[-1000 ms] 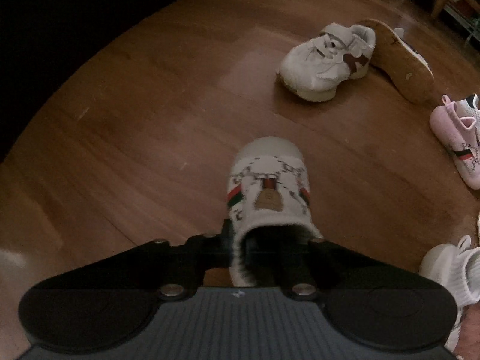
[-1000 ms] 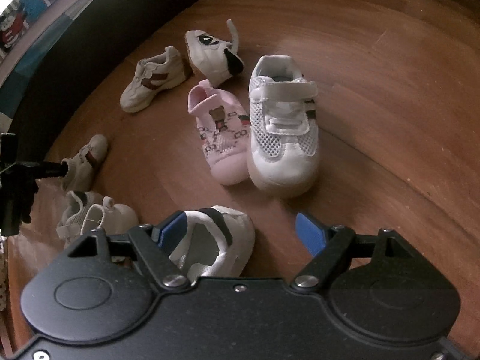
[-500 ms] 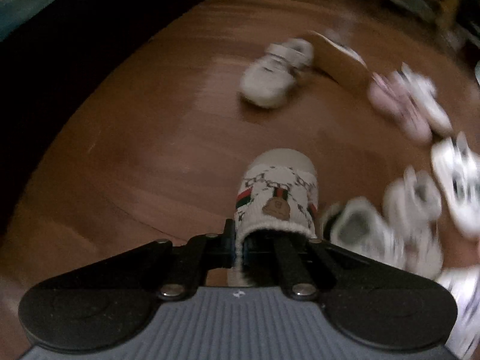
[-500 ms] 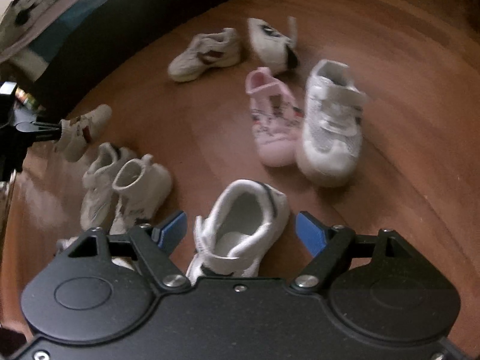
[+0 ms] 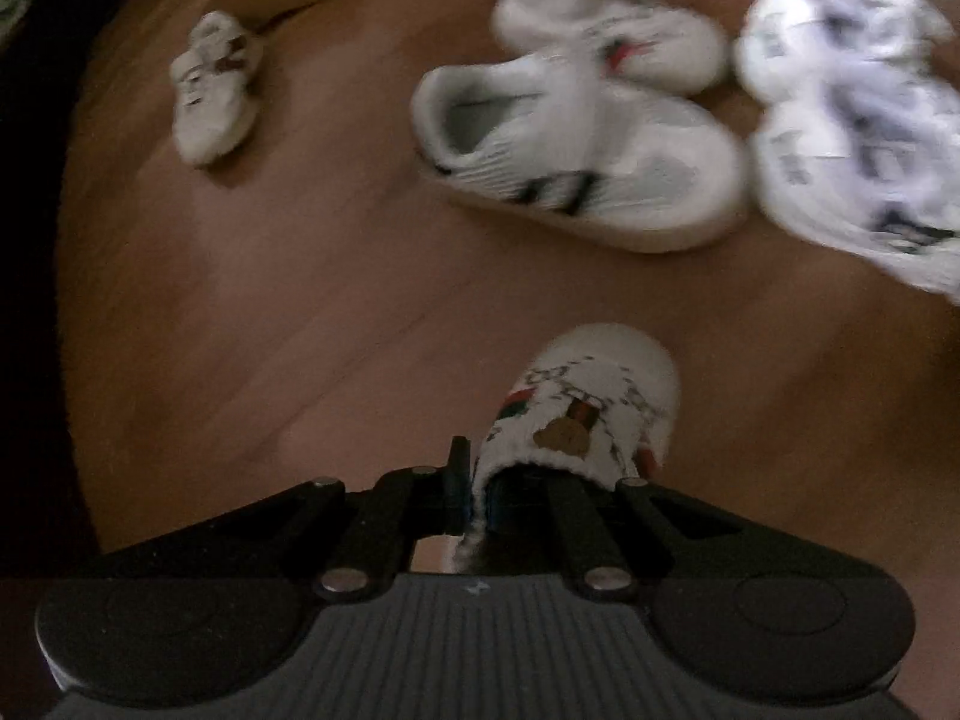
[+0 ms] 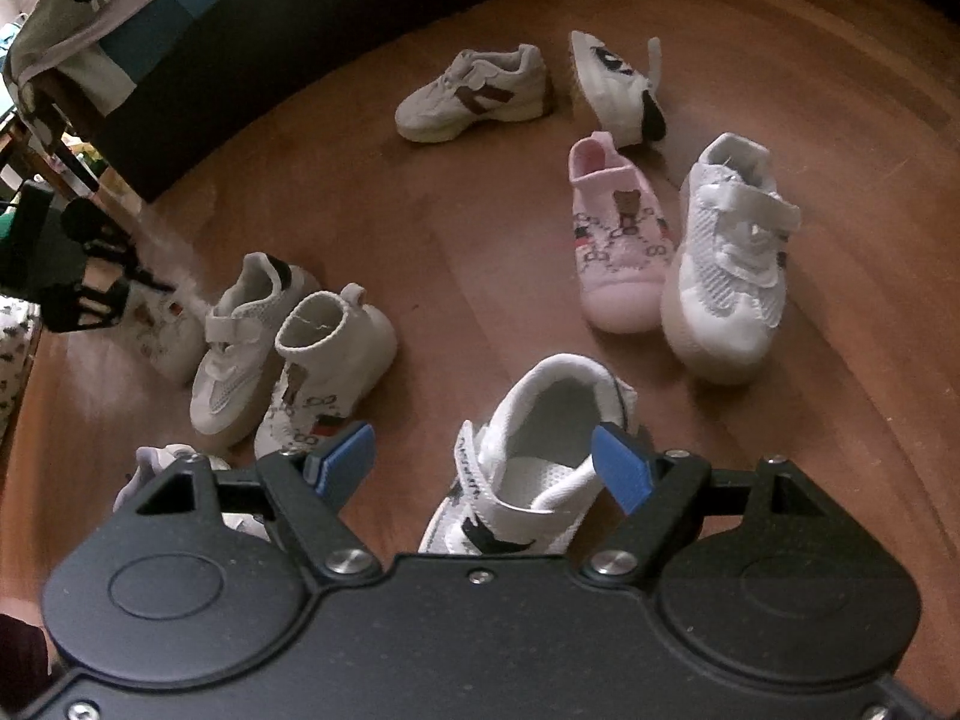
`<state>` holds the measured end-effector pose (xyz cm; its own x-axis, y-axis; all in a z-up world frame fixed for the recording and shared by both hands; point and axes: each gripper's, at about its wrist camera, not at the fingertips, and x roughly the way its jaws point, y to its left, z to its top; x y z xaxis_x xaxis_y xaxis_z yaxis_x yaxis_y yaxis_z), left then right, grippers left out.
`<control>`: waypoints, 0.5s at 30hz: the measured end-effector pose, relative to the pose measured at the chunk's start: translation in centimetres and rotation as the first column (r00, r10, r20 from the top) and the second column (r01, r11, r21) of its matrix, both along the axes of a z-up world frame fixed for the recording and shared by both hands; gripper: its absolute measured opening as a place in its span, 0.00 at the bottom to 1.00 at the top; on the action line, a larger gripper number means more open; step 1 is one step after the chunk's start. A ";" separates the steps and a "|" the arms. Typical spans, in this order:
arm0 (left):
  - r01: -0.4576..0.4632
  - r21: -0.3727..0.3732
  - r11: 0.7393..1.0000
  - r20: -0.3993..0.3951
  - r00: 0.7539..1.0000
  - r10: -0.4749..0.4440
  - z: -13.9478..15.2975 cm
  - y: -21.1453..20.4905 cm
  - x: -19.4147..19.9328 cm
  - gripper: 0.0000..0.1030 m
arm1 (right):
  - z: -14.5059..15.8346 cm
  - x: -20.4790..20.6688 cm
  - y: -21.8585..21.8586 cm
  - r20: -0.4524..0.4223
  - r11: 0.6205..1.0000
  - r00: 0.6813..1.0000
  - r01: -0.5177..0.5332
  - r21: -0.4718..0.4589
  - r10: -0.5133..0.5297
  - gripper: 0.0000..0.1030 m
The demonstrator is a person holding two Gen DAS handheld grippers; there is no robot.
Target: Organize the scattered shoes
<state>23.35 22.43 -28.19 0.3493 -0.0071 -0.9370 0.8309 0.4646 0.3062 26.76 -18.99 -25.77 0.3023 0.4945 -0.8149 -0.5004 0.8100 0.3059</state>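
Observation:
My left gripper [image 5: 474, 489] is shut on the collar of a white sock shoe with a bear patch and red-green stripes [image 5: 591, 405], held above the wooden floor [image 5: 288, 300]. The same shoe shows blurred at the left of the right wrist view [image 6: 162, 324], beside the left gripper [image 6: 90, 276]. Its matching sock shoe [image 6: 327, 369] stands next to a white strap sneaker [image 6: 240, 342]. My right gripper [image 6: 480, 462] is open above a white sneaker with black marks [image 6: 534, 456], which lies between its blue fingertips [image 6: 621, 468].
A pink bear shoe [image 6: 618, 240] and a white mesh sneaker [image 6: 729, 264] sit side by side at the right. A beige sneaker [image 6: 474, 93] and a tipped white shoe [image 6: 618, 87] lie farther back. A dark bed edge [image 6: 252, 42] borders the floor.
My left gripper has swung right with the sock shoe toward the group of white shoes. My right gripper has pulled back slightly, with the white sneaker between its fingers.

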 end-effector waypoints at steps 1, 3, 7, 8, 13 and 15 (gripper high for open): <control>-0.056 0.001 0.998 0.007 0.998 0.055 -0.2 0.1 0.7 0.17 | 0.0 -0.1 0.2 -0.001 1.000 1.000 -0.005 0.000 0.005 0.79; -0.221 0.006 0.975 0.027 0.975 0.221 -0.6 0.9 2.2 0.25 | 0.0 -0.2 0.6 -0.001 1.000 1.000 -0.015 -0.003 0.015 0.79; -0.548 -0.122 0.828 -0.029 0.836 0.549 0.1 4.1 2.9 0.32 | -0.2 -0.4 1.2 -0.011 1.000 1.000 -0.024 0.005 0.024 0.79; -0.617 -0.153 0.772 -0.052 0.785 0.617 0.3 4.9 2.9 0.33 | -0.3 -0.5 1.3 -0.013 1.000 1.000 -0.026 0.005 0.027 0.79; -0.832 -0.264 0.488 -0.166 0.537 0.827 0.1 8.7 2.5 0.34 | -0.8 -1.0 1.9 -0.023 0.999 0.999 -0.045 -0.012 0.044 0.79; -0.851 -0.276 0.447 -0.186 0.504 0.843 -0.2 9.4 2.5 0.33 | -0.9 -1.1 1.8 -0.024 0.999 0.999 -0.042 -0.017 0.042 0.79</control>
